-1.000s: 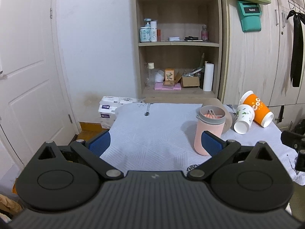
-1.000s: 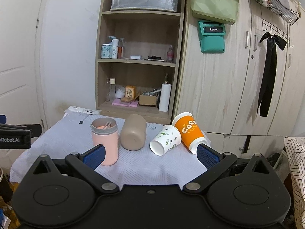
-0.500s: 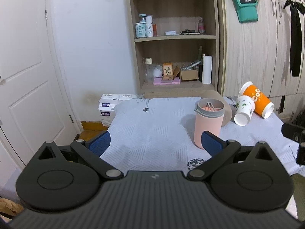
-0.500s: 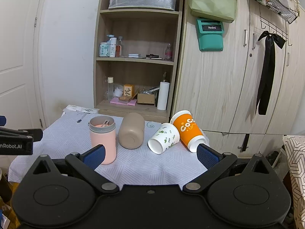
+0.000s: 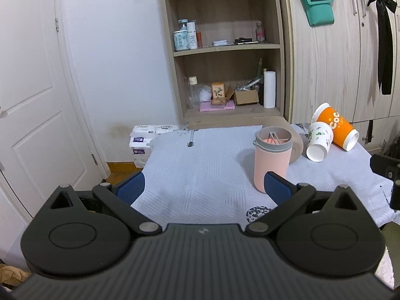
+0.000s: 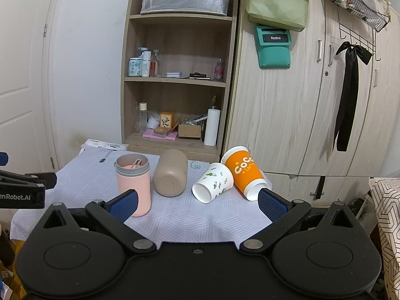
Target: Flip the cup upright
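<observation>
Three cups lie on their sides toward the far right of the table [image 6: 175, 222]: a tan cup [image 6: 170, 173] with its base turned toward the near edge, a white paper cup with a green print [image 6: 213, 182] whose mouth faces near-left, and an orange paper cup [image 6: 246, 172] just right of it, mouth facing near-right. The white and orange cups look to be touching; the tan one lies just left of them. Left of the tan cup a pink cup with a grey rim [image 6: 133, 183] stands upright, something pink showing inside it.

The right claw [image 6: 197, 203] hangs over the near edge of the table with its blue pads spread wide, nothing between them; the tipped cups sit beyond it. The left claw [image 5: 203, 187] is likewise spread and empty, near the left side, with the pink cup just past its right pad.

Judging from this, the step in hand is an approach to one of the lying cups, though which one is not settled. The next move calls for bringing a claw around a cup's wall, closing gently so paper does not crush, then turning it mouth-up and setting it on its base.
</observation>
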The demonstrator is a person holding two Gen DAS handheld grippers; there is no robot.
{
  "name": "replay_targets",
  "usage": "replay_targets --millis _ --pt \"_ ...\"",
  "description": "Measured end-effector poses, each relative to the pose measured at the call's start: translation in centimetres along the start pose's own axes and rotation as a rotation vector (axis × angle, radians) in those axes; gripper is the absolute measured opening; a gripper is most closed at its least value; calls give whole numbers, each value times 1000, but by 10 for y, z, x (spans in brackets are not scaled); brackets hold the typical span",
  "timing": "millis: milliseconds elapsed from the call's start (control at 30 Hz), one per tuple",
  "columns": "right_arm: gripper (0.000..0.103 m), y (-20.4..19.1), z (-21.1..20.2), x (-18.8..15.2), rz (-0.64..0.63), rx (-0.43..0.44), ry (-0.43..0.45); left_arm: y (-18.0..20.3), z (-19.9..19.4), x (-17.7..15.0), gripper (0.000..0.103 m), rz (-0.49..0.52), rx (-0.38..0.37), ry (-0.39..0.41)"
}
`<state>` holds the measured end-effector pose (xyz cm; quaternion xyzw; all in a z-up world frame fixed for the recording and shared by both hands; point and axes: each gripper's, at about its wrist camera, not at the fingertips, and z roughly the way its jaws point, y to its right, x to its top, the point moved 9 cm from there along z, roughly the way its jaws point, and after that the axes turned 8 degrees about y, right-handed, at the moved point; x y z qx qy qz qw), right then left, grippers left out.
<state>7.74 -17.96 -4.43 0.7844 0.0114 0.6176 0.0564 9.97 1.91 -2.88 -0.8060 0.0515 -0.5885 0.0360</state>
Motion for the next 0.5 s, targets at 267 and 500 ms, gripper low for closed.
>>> replay_targets --millis 267,500 --pt "103 0 0 0 -4 0 -1 -4 1 1 103 -22 7 4" --pt "103 1 0 0 -4 1 -1 -3 -1 1 103 -16 12 15"
